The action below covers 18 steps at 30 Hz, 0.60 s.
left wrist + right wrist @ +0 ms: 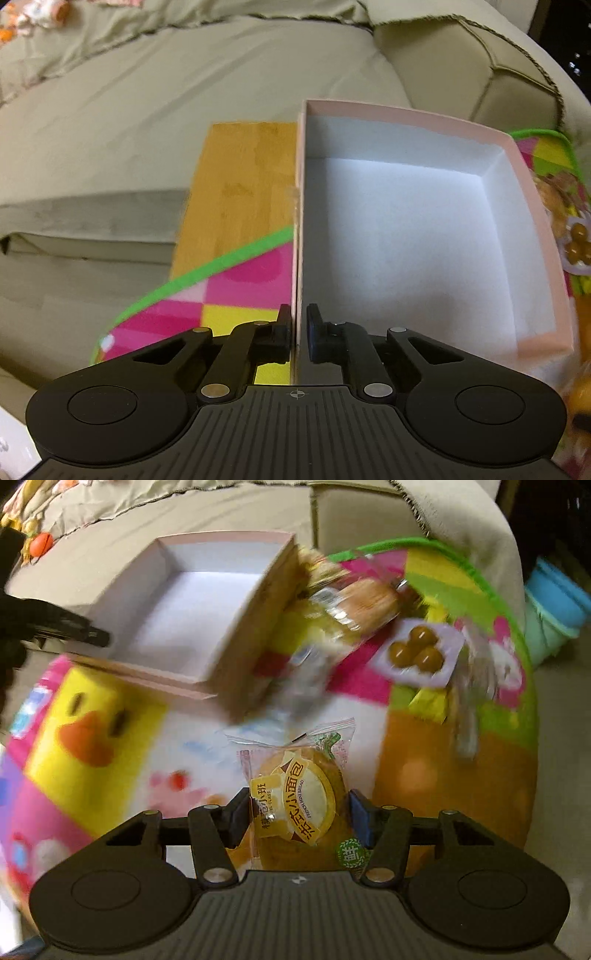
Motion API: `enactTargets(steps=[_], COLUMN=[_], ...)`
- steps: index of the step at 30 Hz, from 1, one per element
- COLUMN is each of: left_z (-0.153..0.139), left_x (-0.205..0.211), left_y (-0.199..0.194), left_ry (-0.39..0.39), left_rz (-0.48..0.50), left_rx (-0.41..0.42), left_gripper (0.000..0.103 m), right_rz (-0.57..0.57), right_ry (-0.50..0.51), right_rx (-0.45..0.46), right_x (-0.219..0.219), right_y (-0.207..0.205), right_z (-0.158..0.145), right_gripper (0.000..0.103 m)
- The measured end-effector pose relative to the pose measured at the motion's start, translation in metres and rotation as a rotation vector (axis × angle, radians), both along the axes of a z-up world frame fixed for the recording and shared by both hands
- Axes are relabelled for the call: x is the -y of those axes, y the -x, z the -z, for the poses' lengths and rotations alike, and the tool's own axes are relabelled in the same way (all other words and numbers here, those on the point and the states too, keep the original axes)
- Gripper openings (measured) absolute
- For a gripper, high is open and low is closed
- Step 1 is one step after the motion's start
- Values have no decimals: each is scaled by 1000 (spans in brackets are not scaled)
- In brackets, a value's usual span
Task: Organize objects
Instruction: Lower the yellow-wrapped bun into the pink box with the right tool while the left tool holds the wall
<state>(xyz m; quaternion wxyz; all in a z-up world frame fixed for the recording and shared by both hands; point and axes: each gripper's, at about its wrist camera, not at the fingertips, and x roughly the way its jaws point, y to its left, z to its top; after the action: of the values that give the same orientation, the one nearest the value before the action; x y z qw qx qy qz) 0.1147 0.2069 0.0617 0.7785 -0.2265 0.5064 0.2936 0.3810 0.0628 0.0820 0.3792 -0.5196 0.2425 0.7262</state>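
Observation:
An empty pink box with a white inside (406, 110) sits on a colourful play mat (240, 280). My left gripper (298, 332) is shut on the box's left wall, one finger outside and one inside. In the right wrist view the same box (255, 602) lies at the upper left, with the left gripper's black fingers (88, 633) at its edge. My right gripper (300, 819) points down at the mat (92, 738), and its pads press both sides of a wrapped mini bread packet (299, 797).
More snack packets lie right of the box: a wrapped bread (365, 602), a pouch showing brown balls (415, 651) and clear wrappers (469, 686). A wooden board (240, 192) runs under the mat. Beige sofa cushions (184, 92) surround it; a blue container (554, 602) stands far right.

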Motion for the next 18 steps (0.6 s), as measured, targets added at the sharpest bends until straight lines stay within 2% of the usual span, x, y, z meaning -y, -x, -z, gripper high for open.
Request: enactTargets(steps=[4,9,12,18], left_z=[-1,1,2,5], left_x=[1,-11,-21,-35], left_y=[5,11,17,24], left_ry=[59,110,128,147], left_rz=[35,25,14,7], left_rx=[15,53,72,89], left_gripper=[11,12,12,12], right_rz=[50,26,39,104], right_ry=[70,-19,-100,-123], right_rx=[-20,-55,-64,-181], right_x=[28,40,26,-27], right_y=[26,74,99,152], right_z=[-30,-87,-110,-124], right_gripper=[55,55,55,55])
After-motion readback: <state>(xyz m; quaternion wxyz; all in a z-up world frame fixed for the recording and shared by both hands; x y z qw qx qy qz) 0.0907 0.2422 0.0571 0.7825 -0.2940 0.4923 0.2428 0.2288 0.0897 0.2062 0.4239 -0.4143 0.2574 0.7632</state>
